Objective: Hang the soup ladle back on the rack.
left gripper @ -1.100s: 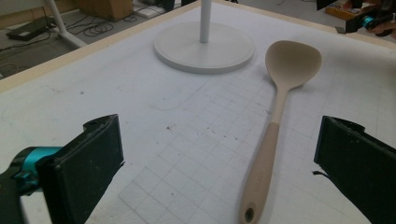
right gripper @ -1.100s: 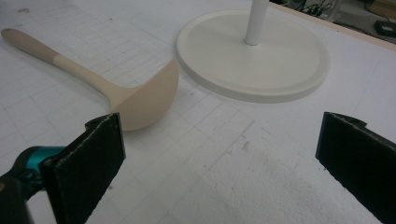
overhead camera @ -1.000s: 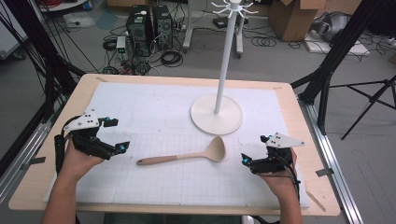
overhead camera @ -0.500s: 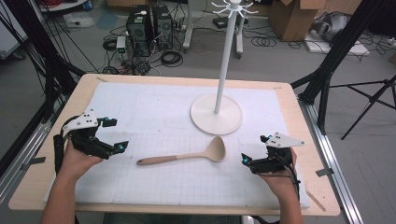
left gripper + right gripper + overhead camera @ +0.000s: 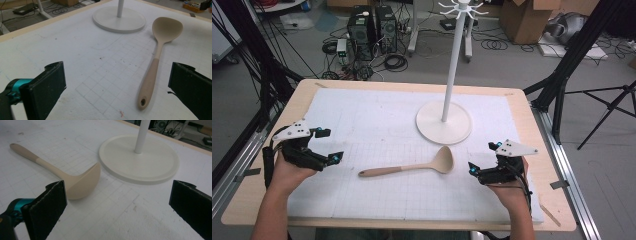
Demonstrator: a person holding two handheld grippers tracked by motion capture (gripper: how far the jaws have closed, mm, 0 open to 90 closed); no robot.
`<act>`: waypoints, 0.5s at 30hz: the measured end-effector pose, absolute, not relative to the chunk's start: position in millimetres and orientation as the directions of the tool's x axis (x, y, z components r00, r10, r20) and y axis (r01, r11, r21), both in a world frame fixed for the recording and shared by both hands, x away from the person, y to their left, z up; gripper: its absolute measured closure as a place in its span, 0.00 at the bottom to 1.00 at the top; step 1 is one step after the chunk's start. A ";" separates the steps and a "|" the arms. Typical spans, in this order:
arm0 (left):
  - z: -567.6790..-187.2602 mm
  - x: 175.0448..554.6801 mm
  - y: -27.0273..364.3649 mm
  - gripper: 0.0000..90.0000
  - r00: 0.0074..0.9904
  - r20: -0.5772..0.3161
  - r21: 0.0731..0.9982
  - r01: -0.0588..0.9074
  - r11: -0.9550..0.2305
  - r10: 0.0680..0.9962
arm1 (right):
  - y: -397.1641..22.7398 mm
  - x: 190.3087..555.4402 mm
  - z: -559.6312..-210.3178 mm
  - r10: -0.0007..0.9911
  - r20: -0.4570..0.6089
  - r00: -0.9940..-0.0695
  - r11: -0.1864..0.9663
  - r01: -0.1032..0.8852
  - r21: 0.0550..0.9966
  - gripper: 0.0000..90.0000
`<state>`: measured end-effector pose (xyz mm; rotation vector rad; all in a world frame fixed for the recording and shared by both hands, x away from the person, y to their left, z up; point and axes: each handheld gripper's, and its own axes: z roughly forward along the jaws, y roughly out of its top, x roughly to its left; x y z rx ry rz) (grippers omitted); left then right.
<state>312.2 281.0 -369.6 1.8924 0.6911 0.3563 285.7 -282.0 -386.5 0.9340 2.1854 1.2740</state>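
The beige ladle [image 5: 412, 167] lies flat on the bench [image 5: 362, 115], near the white stand [image 5: 444, 122]. Left gripper [image 5: 323, 145] and right gripper [image 5: 482, 159] wait beside it, fingers wide, probably ready for picking.

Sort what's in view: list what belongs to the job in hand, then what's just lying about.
In the job:
ladle
white hook stand
left hand-held gripper, open
right hand-held gripper, open

Lying about:
computer towers
cardboard boxes
floor cables
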 end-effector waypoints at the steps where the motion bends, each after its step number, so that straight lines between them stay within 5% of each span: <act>1: -370.0 311.6 283.4 0.02 0.787 -0.068 0.908 0.304 -0.289 0.614 | -280.0 286.1 -383.9 0.734 -0.043 -0.678 0.351 0.325 0.878 0.00; 15: -373.8 308.6 299.2 0.02 0.764 -0.077 0.902 0.328 -0.283 0.641 | -243.7 304.9 -351.6 0.642 -0.075 -0.763 0.420 0.269 0.867 0.00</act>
